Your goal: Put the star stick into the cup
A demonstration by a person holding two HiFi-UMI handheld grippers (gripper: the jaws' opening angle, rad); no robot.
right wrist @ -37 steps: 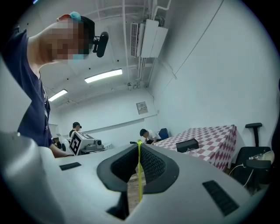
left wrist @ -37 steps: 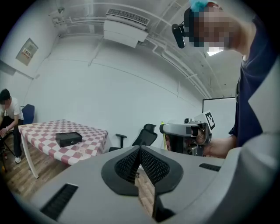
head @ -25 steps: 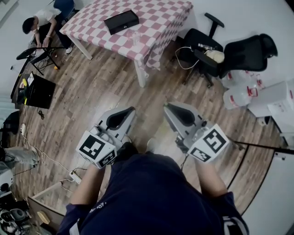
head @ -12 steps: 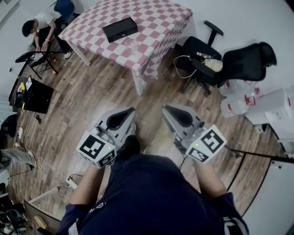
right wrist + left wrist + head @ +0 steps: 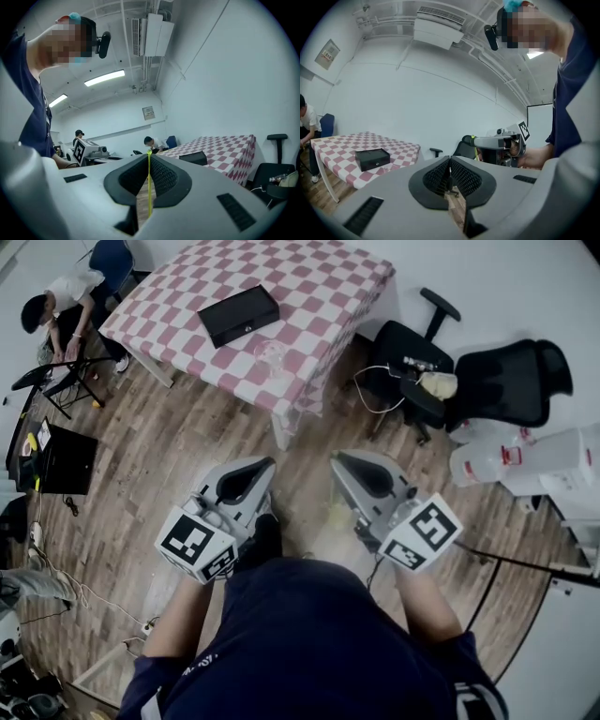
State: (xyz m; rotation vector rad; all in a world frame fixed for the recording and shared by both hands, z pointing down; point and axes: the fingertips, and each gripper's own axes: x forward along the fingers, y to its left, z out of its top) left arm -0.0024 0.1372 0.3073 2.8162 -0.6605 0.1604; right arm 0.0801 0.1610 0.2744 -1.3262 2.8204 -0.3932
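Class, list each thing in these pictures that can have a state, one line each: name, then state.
Left gripper: shut, nothing between the jaws.
Right gripper: shut on the star stick.
Star stick: clamped, not yet in the cup.
Cup: upright on the table, no stick in it.
Black box: closed, lying flat on the table.

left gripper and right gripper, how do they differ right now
The grey right gripper is shut on a thin yellow-green stick; the grey left gripper is shut on nothing. In the head view the left gripper points forward and rightward, the right gripper forward and leftward, so their tips converge. Both are grey, shut, and held over the wooden floor, short of the pink checked table.
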